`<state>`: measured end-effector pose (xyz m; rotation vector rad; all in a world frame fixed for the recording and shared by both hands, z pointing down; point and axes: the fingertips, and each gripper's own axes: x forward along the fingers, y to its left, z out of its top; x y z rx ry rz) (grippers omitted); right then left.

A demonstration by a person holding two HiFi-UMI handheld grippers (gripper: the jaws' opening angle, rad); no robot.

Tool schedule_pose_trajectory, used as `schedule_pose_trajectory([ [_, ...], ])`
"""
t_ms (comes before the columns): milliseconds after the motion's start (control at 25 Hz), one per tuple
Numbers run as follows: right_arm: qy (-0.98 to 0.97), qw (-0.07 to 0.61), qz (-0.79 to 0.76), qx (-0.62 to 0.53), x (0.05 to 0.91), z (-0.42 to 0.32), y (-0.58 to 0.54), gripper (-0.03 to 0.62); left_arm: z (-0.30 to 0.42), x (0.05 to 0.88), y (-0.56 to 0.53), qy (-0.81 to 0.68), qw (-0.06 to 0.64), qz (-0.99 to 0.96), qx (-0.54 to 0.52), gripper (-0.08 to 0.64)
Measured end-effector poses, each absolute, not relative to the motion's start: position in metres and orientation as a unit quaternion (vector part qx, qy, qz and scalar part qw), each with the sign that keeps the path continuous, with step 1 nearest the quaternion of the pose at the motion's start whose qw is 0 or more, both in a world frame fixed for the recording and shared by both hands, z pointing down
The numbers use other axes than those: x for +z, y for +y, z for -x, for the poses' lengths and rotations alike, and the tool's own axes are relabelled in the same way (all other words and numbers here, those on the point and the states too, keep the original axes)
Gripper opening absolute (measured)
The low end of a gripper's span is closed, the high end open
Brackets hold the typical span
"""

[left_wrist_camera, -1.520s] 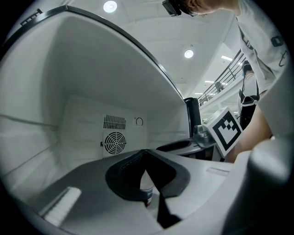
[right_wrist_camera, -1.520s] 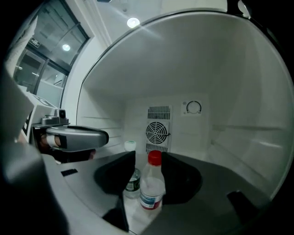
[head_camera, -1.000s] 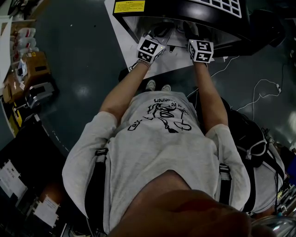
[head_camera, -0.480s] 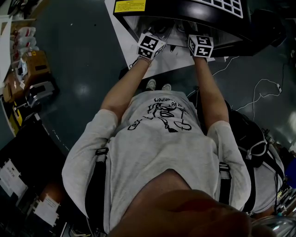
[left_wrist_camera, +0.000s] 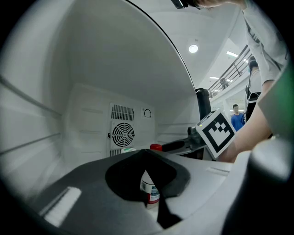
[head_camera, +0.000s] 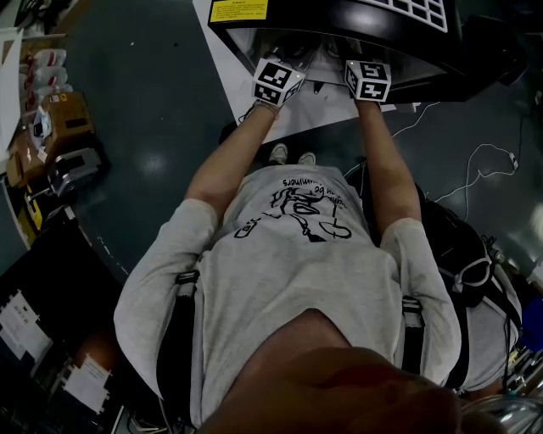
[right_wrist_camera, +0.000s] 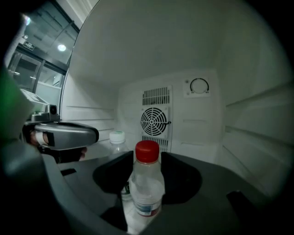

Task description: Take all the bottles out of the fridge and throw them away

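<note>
Right gripper view | right gripper (right_wrist_camera: pixel 143 158): jaws apart, straddling upright red-capped bottle (right_wrist_camera: pixel 146 188) inside fridge (right_wrist_camera: pixel 206 119), no squeeze evident | left gripper (left_wrist_camera: pixel 148 153): jaws together, empty | risk: off-centre closing could tip it onto white-capped bottle (right_wrist_camera: pixel 117 137), far left.

Two bottles stand inside the one fridge (head_camera: pixel 356 25): a red-capped bottle (right_wrist_camera: pixel 146 183) and a white-capped bottle (right_wrist_camera: pixel 117 139) at its 10 o'clock in the right gripper view. Two tools reach in, the left hand-held gripper (left_wrist_camera: pixel 148 174) and the right hand-held gripper (right_wrist_camera: pixel 146 160). There are two marker cubes, a left cube (head_camera: pixel 277 82) and a right cube (head_camera: pixel 367 80). The back wall has one round fan grille (right_wrist_camera: pixel 155 120) and one dial (right_wrist_camera: pixel 199 86) at the grille's 2 o'clock. Two shoes (head_camera: pixel 289 158) show in the head view.
</note>
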<state>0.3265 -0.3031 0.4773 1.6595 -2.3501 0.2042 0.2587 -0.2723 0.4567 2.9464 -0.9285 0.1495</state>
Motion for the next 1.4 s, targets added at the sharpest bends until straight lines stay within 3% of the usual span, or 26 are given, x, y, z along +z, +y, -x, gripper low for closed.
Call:
schedule_pose_trajectory([
  [1400, -0.821, 0.106, -0.558, 0.059, 0.417, -0.324, -0.239, 0.173, -0.256, 0.402, -0.226, -0.273, 0.019, -0.962, 0.012, 0.008],
])
